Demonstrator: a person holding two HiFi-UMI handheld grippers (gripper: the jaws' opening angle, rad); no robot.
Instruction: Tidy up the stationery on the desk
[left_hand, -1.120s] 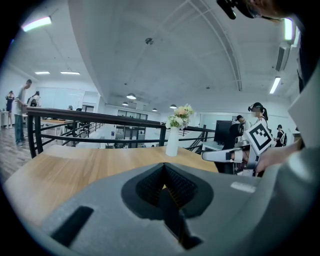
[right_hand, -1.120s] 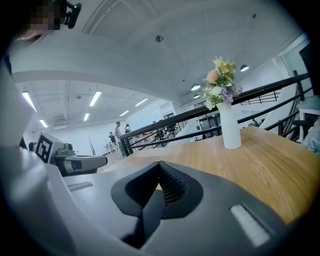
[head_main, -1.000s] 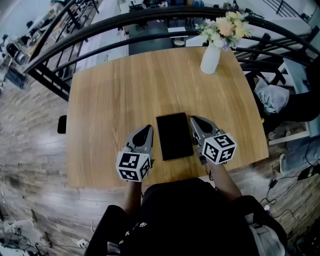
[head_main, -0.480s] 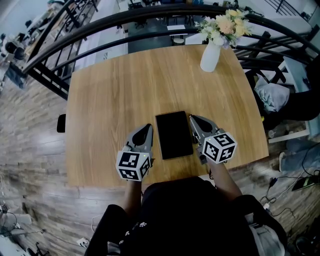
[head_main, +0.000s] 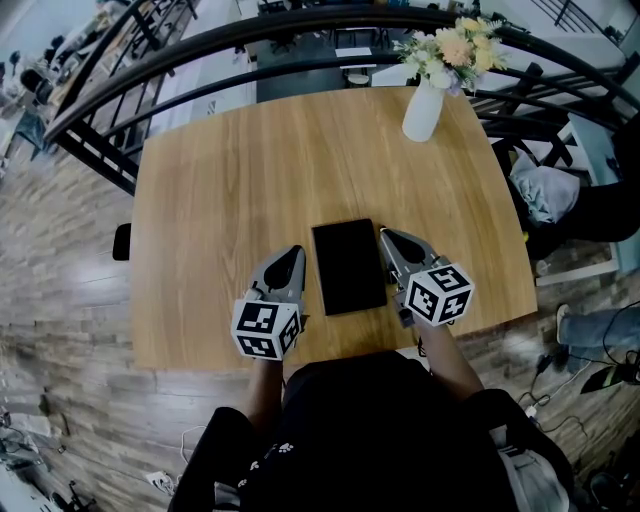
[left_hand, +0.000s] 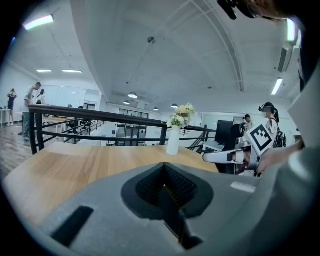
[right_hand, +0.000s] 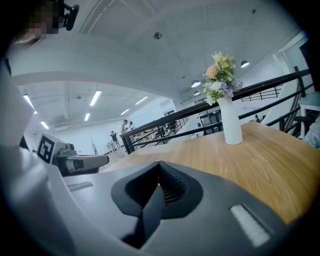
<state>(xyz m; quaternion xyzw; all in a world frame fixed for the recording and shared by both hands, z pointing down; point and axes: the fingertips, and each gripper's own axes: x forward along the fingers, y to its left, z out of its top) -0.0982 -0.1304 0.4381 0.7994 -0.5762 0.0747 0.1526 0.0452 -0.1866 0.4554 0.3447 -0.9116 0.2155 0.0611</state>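
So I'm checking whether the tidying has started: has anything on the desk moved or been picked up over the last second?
Nothing visibly changed. The left gripper and the right gripper stay shut and empty on either side of the flat black pad. The pad lies untouched on the desk, and the vase of flowers stands near the far edge as before.

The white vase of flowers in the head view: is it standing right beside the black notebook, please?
No, the vase stands at the far edge of the desk, well apart from the black notebook near the front.
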